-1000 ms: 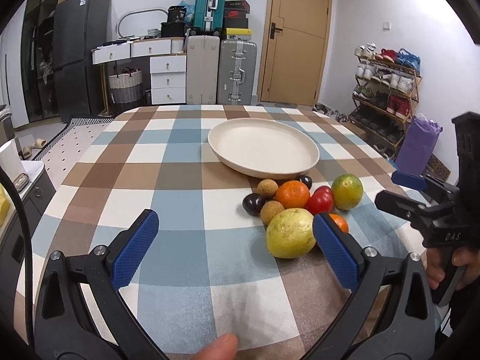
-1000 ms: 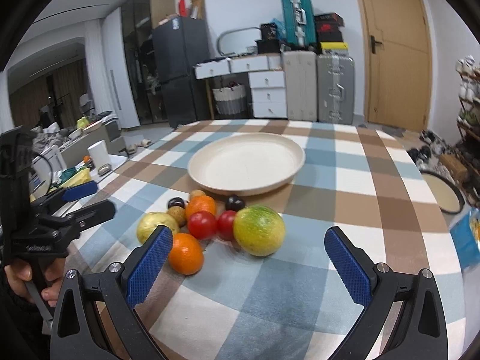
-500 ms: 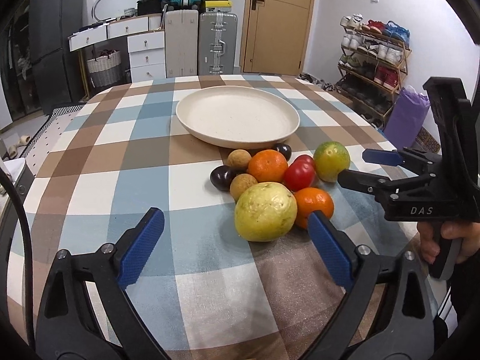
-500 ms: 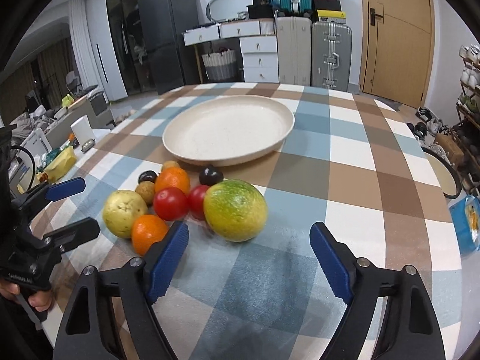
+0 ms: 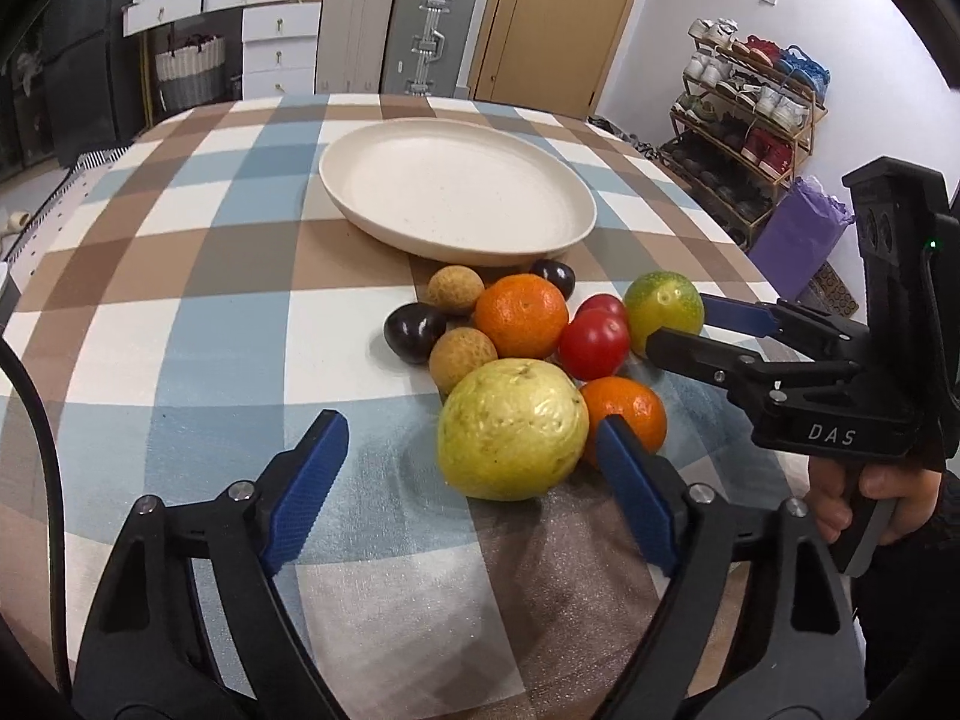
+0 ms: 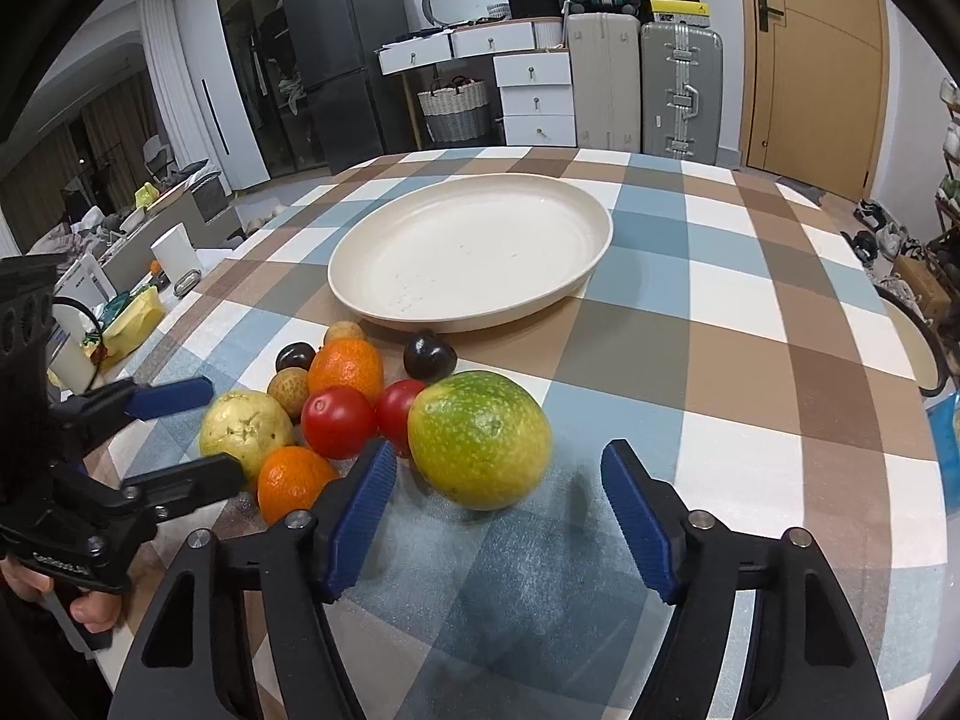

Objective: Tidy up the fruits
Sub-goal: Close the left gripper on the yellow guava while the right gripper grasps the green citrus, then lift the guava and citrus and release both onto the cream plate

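Observation:
A cluster of fruit lies on the checked tablecloth in front of an empty cream plate (image 5: pixel 456 198) (image 6: pixel 474 252). A yellow guava (image 5: pixel 510 429) (image 6: pixel 246 426) is nearest my left gripper (image 5: pixel 468 450), which is open with the guava just ahead between its blue pads. A green-yellow citrus (image 6: pixel 480 438) (image 5: pixel 663 306) sits just ahead of my open right gripper (image 6: pixel 498 468). Around them lie a large orange (image 5: pixel 521 315), a small orange (image 5: pixel 627 411), two red tomatoes (image 5: pixel 594 342), two dark plums (image 5: pixel 414 330) and two brown longans (image 5: pixel 462 354).
The round table's edge curves close on both sides. A shoe rack (image 5: pixel 750 114) and a purple bag (image 5: pixel 798 234) stand to the right. Suitcases (image 6: pixel 642 90), white drawers and a door are behind the table. A cluttered low surface (image 6: pixel 120 312) is on the left.
Both grippers have moved forward and down toward the fruit. The guava now sits close between the left pads, and the green citrus close between the right pads.

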{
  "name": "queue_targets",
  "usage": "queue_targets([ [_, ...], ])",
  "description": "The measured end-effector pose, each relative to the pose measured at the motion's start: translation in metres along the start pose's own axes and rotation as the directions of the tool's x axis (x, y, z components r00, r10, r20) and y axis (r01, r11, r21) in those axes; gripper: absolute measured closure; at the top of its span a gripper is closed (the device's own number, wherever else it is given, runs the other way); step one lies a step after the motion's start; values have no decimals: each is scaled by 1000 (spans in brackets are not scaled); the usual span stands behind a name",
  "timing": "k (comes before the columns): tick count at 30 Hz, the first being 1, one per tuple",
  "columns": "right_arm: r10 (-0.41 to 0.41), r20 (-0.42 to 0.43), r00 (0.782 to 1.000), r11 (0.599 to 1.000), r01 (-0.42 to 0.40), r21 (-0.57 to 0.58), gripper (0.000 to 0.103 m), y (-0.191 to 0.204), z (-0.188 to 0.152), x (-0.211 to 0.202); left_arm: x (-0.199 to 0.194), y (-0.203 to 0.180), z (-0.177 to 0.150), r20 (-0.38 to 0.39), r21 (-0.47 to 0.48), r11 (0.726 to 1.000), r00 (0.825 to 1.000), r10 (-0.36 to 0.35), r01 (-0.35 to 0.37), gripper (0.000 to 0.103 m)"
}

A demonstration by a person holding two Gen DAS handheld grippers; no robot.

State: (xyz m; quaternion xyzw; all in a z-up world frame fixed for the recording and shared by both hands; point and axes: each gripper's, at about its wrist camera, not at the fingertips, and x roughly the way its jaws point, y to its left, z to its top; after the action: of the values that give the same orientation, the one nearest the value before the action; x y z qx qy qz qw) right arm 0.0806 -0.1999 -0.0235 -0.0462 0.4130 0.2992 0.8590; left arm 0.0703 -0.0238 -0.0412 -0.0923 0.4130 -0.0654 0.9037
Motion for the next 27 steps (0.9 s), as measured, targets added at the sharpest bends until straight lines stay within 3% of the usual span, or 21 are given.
queue_targets([
  [4, 10, -16, 1000, 1000, -10, -3, 38, 0, 1, 5, 5, 1, 2, -9, -10, 999, 999, -33, 33, 31],
  [8, 28, -17, 999, 1000, -28, 1, 45, -1, 2, 6, 5, 0, 3, -11, -7, 996, 996, -92, 92, 53],
  [9, 32, -17, 999, 999, -32, 1, 46, -1, 3, 6, 5, -2, 3, -11, -6, 994, 994, -105, 105, 54],
  [11, 37, -15, 999, 999, -37, -1, 51, -1, 3, 6, 4, -4, 3, -9, 2, 995, 995, -102, 102, 54],
  [17, 37, -8, 999, 999, -37, -12, 52, 1, 1, 5, 0, -5, 1, 0, 4, 994, 994, -109, 109, 55],
  [27, 38, 47, 998, 999, -38, 7, 52, -1, -3, -11, -28, -3, 4, 88, 4, 995, 991, -102, 102, 55],
])
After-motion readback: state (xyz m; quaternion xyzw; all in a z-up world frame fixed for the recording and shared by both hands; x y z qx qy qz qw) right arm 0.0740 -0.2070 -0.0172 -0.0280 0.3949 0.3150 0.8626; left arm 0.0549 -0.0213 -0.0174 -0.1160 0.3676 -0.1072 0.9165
